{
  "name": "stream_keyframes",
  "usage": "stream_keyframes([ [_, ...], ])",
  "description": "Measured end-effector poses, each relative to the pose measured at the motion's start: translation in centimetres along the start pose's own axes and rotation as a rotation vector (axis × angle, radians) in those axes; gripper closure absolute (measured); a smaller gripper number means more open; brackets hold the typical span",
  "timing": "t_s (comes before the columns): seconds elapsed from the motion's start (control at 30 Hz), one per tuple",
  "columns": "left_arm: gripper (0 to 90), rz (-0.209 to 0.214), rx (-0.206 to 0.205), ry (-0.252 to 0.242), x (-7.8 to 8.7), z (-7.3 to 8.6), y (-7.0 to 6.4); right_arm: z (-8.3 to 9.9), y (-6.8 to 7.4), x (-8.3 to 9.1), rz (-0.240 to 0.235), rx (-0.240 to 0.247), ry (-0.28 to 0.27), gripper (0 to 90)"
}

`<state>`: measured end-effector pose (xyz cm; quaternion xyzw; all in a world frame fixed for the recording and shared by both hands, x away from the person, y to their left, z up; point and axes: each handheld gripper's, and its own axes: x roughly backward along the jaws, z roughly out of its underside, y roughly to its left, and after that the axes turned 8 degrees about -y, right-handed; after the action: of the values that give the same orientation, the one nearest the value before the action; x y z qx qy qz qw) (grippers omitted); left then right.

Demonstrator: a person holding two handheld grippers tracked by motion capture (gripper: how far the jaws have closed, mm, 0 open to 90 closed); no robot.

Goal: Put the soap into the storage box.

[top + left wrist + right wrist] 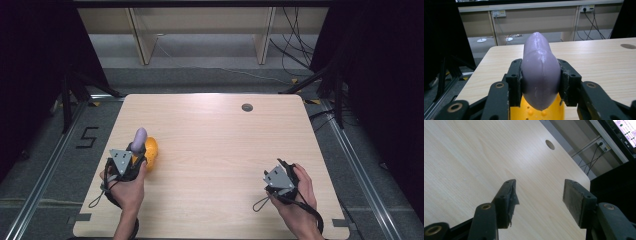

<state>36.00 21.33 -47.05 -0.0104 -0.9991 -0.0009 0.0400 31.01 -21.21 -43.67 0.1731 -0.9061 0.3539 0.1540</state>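
A smooth purple object [540,75] is clamped between the jaws of the left gripper [540,82] and is held upright near the left edge of the wooden worktop [215,150]. Just beneath it, touching or nearly so, an orange object [150,152] with small bumps is seen. The right gripper [538,200] is held above bare worktop near the right edge, its jaws spread wide with nothing between them. A round hole [247,107] is set in the far part of the worktop.
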Motion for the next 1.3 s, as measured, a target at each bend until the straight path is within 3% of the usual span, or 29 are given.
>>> stream_keyframes([
  [0.43,59.0,0.006,-0.004,0.082,-1.4,2.4,0.1,0.0,0.0,0.0,-0.007,-0.002,-0.002,44.9],
  [1.3,58.8,0.031,-0.011,0.18,-2.6,3.5,0.3,0.0,0.2,-0.1,-0.021,-0.001,0.003,44.2],
])
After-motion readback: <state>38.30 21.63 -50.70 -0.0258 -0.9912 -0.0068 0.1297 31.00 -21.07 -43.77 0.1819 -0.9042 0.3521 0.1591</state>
